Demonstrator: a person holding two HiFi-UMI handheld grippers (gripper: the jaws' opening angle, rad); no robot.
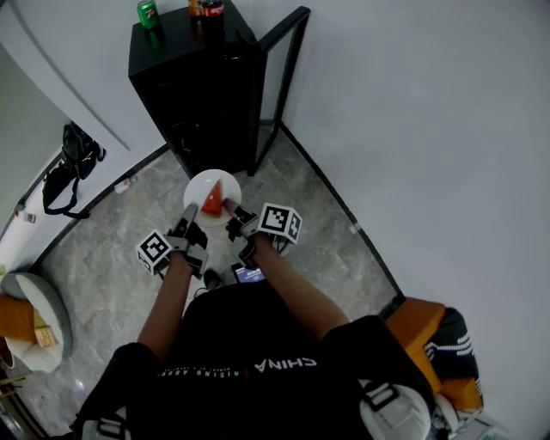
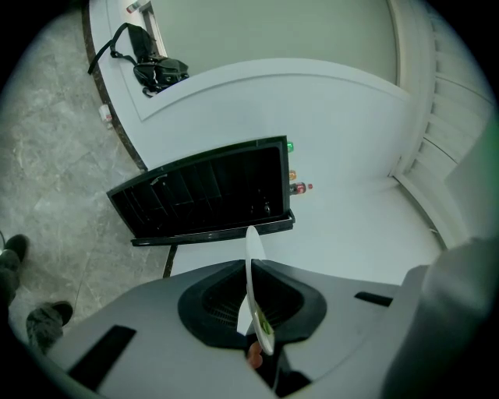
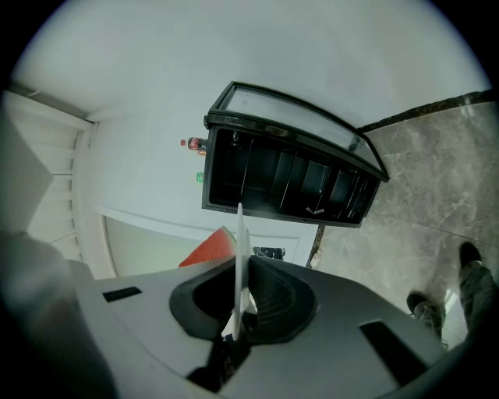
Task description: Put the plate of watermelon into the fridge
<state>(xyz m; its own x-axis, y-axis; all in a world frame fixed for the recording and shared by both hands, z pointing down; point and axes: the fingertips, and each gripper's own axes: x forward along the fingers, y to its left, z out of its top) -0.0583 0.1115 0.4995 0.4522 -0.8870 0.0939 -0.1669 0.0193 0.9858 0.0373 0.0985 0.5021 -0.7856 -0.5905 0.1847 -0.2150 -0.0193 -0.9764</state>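
Note:
A white plate [image 1: 198,184] with a red watermelon wedge [image 1: 211,203] is held level over the floor, in front of the black fridge [image 1: 200,89]. The fridge's glass door [image 1: 280,79] stands open. My left gripper [image 1: 189,212] is shut on the plate's near left rim and my right gripper [image 1: 230,207] on its near right rim. The left gripper view shows the plate [image 2: 253,269] edge-on in the left gripper [image 2: 254,331], with the open fridge [image 2: 204,193] beyond. In the right gripper view the plate [image 3: 239,257] sits in the right gripper [image 3: 237,316], watermelon [image 3: 209,249] beside it and the fridge [image 3: 290,181] ahead.
A green can [image 1: 148,13] and a cola bottle [image 1: 207,9] stand on the fridge top. A black bag [image 1: 72,163] lies by the left wall. An orange seat [image 1: 427,331] is at my right, a round white stool [image 1: 38,320] at my left. White walls flank the fridge.

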